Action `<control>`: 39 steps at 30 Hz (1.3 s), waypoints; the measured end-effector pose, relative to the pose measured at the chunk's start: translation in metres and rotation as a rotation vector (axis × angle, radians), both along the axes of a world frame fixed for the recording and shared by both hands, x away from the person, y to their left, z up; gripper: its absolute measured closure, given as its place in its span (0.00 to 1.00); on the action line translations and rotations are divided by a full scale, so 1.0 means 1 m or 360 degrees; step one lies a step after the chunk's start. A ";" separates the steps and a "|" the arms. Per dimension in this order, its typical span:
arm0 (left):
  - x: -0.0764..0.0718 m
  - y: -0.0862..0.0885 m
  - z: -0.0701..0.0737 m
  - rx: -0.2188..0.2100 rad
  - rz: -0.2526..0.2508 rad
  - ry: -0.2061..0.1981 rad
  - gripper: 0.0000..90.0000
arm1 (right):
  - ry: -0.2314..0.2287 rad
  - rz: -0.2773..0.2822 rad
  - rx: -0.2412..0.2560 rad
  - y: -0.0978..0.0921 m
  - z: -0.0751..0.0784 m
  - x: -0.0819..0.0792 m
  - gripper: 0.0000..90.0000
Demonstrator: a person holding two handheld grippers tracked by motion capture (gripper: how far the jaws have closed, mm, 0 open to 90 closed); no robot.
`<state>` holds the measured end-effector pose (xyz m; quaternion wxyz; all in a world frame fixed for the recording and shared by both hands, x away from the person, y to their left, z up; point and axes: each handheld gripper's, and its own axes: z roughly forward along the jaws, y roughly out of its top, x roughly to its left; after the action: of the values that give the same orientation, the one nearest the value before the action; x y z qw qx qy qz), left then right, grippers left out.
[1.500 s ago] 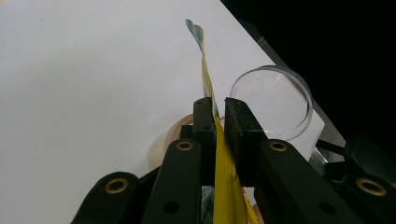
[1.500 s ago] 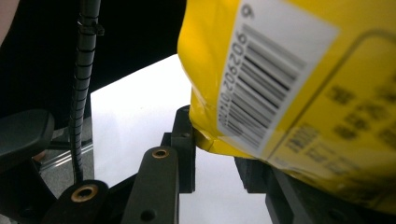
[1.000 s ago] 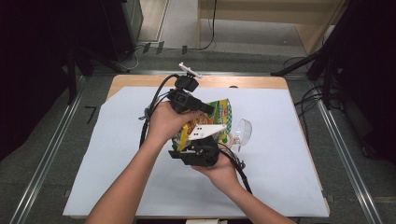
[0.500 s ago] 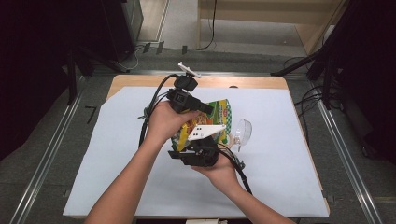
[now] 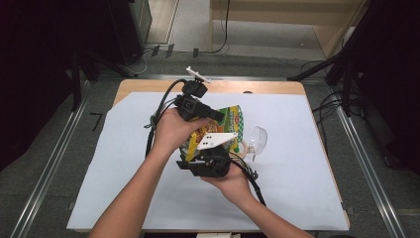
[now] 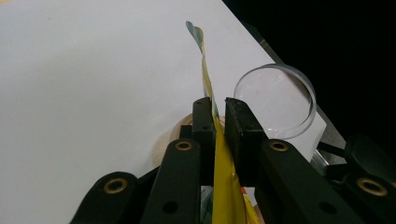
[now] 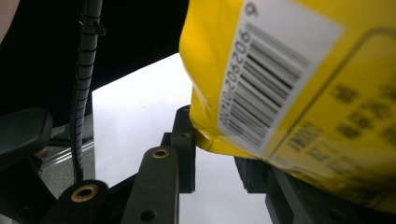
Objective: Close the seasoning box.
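Two grippers clamp one yellow snack bag (image 5: 225, 126) above the white table's (image 5: 99, 168) middle: left gripper (image 6: 217, 122) pinches its edge, right gripper (image 7: 212, 140) its corner. Pulling apart may tear it abruptly, knocking the clear cup (image 5: 258, 141) rightward.

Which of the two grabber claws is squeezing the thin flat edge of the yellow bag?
The left gripper. Its jaws are pressed together on the yellow bag's thin edge. The right gripper has its jaws wider apart, around the bag's corner by the barcode.
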<state>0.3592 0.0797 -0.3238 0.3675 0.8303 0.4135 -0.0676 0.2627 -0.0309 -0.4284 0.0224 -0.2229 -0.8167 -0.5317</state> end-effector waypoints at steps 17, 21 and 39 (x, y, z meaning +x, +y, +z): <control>-0.007 0.008 0.001 0.0002 0.0027 -0.0014 0.92 | 0.0000 0.0042 -0.0012 0.008 0.001 -0.002 0.81; -0.007 0.011 0.001 -0.0005 0.0032 -0.0010 0.92 | -0.0006 0.0047 -0.0010 0.009 0.001 -0.002 0.81; -0.007 0.009 0.001 0.0003 0.0018 0.0004 0.91 | 0.0009 0.0044 0.0003 0.009 0.003 -0.007 0.81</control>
<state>0.3525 0.0885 -0.3230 0.3665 0.8283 0.4186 -0.0661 0.2559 -0.0222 -0.4253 0.0323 -0.2130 -0.8191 -0.5316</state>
